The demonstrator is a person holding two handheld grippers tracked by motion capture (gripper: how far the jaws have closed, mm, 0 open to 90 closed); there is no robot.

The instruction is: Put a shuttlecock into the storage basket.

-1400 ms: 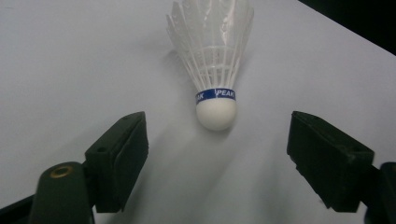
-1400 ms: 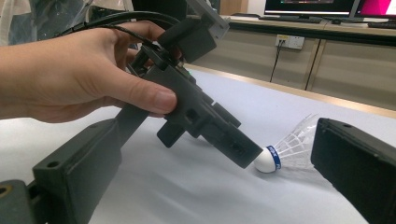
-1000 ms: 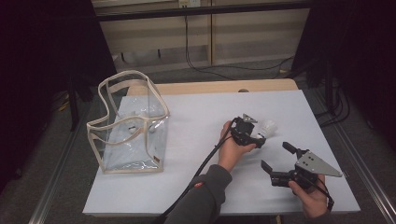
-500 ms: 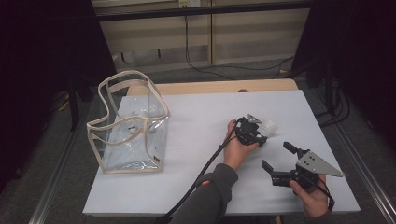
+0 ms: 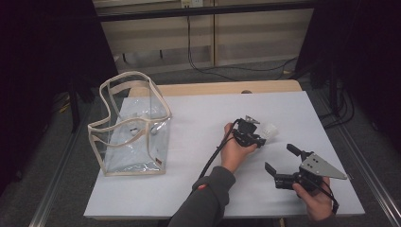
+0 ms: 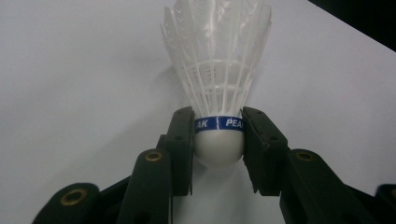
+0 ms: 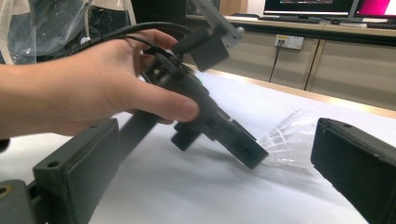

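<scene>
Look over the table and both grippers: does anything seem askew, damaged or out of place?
Nothing stands out. The shuttlecock looks intact, its cork squarely between the left gripper pads, which have just been closing. The clear bag stands upright; the right gripper is open.

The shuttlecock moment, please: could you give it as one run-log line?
left gripper: jaws just closing, pads on shuttlecock cork | right gripper: open, idle on table | clear bag: upright, far left

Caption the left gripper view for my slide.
Left gripper closing its jaws on a white shuttlecock at its blue-banded base, above the white table.
</scene>
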